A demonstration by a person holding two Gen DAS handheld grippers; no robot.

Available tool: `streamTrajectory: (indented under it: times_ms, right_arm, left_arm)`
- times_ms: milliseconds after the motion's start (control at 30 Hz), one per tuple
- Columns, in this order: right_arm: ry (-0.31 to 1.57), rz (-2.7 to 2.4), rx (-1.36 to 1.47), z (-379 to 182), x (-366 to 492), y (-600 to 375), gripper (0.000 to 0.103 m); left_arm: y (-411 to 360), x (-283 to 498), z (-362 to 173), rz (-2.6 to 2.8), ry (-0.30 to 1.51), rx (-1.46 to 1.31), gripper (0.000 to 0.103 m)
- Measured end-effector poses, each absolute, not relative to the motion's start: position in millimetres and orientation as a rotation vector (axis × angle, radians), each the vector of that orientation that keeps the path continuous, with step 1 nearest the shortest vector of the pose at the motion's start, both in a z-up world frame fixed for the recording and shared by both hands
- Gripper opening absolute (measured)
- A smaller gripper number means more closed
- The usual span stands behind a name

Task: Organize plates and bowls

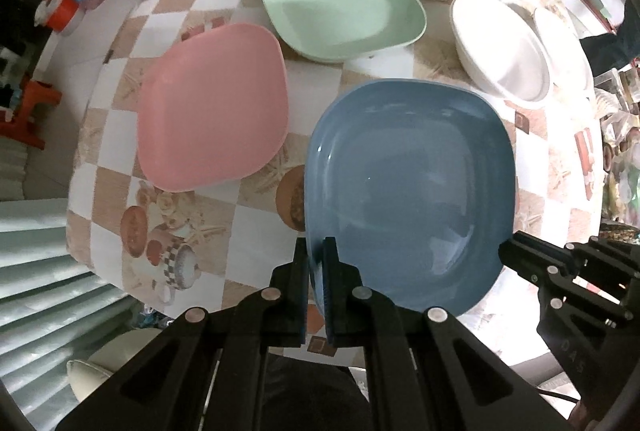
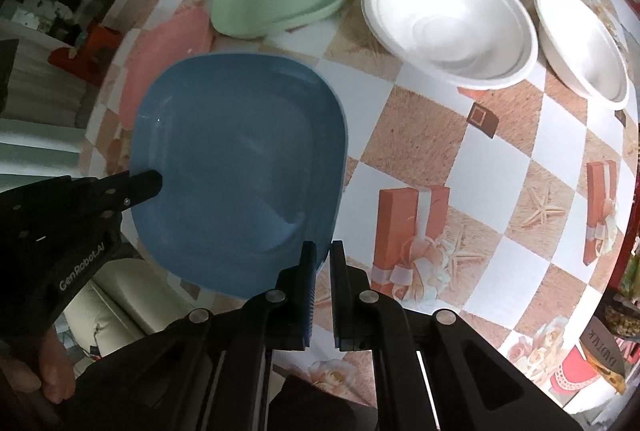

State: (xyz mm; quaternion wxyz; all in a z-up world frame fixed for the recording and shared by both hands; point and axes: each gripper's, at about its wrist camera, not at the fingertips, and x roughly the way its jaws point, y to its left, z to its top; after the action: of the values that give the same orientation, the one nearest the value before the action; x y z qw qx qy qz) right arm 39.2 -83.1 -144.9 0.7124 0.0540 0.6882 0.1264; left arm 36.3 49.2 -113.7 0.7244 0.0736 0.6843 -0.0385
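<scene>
Pink plate [image 2: 168, 47] half hidden behind blue plate [image 2: 240, 151].

A blue plate [image 1: 408, 191] sits lower right, a pink plate [image 1: 212, 107] at left, a pale green plate [image 1: 344, 7] above. The bowls [image 2: 448, 23] are white, and the counter [image 2: 500, 159] wears white-and-tan checks with printed gift boxes.

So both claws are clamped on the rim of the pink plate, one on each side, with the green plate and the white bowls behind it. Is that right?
Not quite. The plate gripped by the left claw and the right claw is the blue plate, as the left wrist view shows. The pink plate lies untouched on the table beside it. The green plate and white bowls do sit behind.
</scene>
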Motion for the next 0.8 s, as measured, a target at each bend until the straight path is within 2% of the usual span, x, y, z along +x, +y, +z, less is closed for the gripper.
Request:
streamTrajectory:
  times_ms: [300, 333, 433, 600, 800]
  right_arm:
    - [1.475, 0.348, 0.112, -127, 43, -77, 0.008]
    - [1.472, 0.357, 0.11, -126, 45, -72, 0.008]
    - [1.458, 0.393, 0.096, -122, 54, -48, 0.004]
    - [1.431, 0.426, 0.0, -115, 76, -1, 0.004]
    - [1.501, 0.267, 0.229, -128, 98, -24, 0.004]
  left_arm:
    - [82, 34, -95, 0.002, 1.474, 0.124, 0.006]
    - [88, 37, -92, 0.007, 1.468, 0.121, 0.004]
    - [85, 48, -90, -0.019, 1.447, 0.175, 0.005]
    - [97, 73, -96, -0.102, 1.467, 0.208, 0.003]
    - [121, 96, -121, -0.194, 1.531, 0.165, 0.002]
